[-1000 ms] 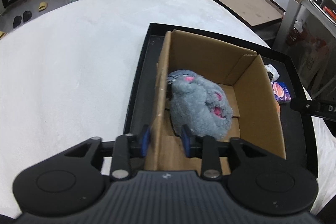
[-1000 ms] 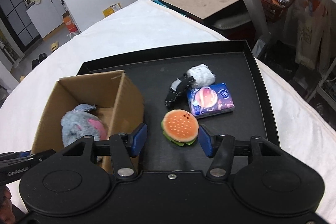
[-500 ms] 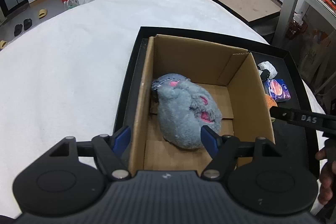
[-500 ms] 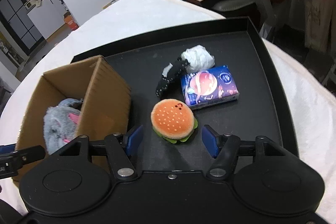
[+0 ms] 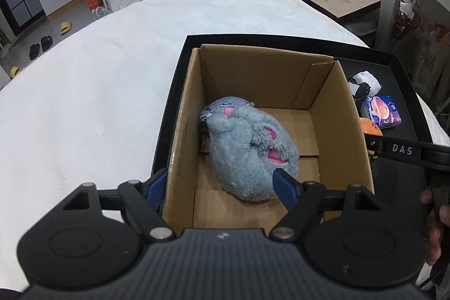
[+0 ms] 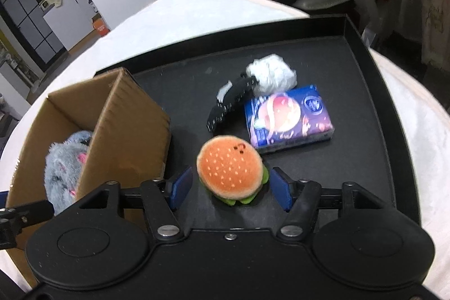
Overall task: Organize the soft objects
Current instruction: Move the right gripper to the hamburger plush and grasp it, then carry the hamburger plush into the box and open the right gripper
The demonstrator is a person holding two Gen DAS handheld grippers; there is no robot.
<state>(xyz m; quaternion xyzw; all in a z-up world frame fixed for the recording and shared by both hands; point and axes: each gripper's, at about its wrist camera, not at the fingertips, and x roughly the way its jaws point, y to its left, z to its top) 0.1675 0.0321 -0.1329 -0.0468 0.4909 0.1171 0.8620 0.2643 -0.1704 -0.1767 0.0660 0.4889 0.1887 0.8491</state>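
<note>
between the closing right tongs [image 6: 230, 187] sits a plush burger [image 6: 230, 169], ungripped; beyond the empty, just-widened left tongs [image 5: 222, 185], the box wall [image 5: 347, 131] half-hides it.

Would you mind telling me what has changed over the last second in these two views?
The left hand-held gripper let go of the cardboard box wall; its jaws have just been opening, now gripping nothing. The right hand-held gripper came down over the burger plush; its jaws have just been closing but are not pressing it yet. The grey plush, tissue pack and tray stayed put.
</note>
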